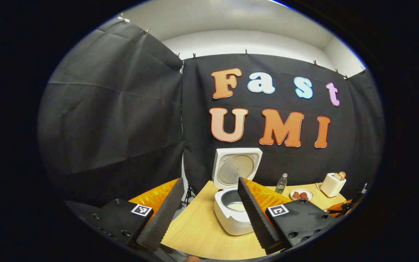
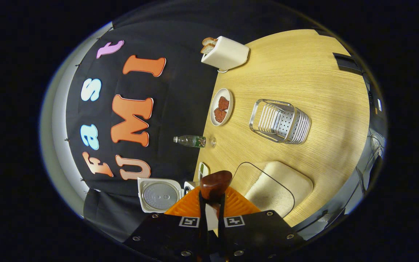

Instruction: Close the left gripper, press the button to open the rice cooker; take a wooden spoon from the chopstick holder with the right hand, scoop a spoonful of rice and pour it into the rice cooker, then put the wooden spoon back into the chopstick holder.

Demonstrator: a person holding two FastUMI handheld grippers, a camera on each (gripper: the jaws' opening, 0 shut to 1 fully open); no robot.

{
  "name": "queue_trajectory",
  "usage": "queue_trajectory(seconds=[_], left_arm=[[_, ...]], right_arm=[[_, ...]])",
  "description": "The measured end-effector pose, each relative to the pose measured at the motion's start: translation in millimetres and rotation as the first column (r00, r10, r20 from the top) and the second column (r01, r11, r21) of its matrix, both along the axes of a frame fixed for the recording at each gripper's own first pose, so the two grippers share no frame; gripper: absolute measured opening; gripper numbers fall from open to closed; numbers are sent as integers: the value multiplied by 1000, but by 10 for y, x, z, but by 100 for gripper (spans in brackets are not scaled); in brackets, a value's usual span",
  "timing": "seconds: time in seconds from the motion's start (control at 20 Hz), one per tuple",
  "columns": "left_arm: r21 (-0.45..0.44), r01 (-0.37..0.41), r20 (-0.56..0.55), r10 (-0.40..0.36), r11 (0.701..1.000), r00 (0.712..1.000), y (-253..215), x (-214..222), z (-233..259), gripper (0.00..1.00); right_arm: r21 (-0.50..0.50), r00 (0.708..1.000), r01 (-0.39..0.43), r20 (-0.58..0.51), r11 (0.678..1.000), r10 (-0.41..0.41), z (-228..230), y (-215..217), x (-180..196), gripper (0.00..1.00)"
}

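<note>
Now your right gripper (image 2: 212, 203) clamps wooden spoon (image 2: 215, 183), handle along fingers; chopstick holder (image 2: 280, 121) lies ahead-right of spoon; left gripper (image 1: 209, 211) wide open, empty.

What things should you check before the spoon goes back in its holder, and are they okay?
1. Rice cooker lid is up: ok, it stands open.
2. Rice is in the pot: ok, a pale layer lies at the bottom in the left gripper view.
3. Right gripper has the wooden spoon: ok, its fingers are closed on the handle.
4. Spoon bowl is emptied: cannot tell, its hollow side faces away.
5. Chopstick holder is free to receive the spoon: ok, the metal rack stands bare on the table.
6. Left gripper is out of the way: ok, it hangs open, back from the cooker.
</note>
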State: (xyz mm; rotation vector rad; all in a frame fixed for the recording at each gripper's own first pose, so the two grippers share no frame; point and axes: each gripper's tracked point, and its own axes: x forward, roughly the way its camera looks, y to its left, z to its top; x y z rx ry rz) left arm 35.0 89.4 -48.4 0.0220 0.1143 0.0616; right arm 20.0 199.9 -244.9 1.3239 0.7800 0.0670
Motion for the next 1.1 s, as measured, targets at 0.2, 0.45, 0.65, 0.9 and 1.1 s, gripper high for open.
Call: queue_trajectory(seconds=[0.2,0.45,0.65,0.9,1.1], left_arm=[[0,11,-6,-11,1000,1000,-21,-10,-22,99],[5,33,-18,-33,999,999,-79,-15,-66,99],[-2,55,-30,-55,998,998,-125,-42,-133,99],[-21,64,-47,-65,998,997,-178,-6,-236,99],[-33,71,-53,-72,997,996,-176,-10,-293,100]], right_arm=[[18,999,13,34,1000,-14,323,31,179,10],[58,996,2,89,998,-7,793,227,449,10],[64,993,-12,118,998,5,1073,444,645,10],[67,988,-47,148,997,36,1372,855,899,10],[40,978,-64,202,997,54,1631,1185,1174,10]])
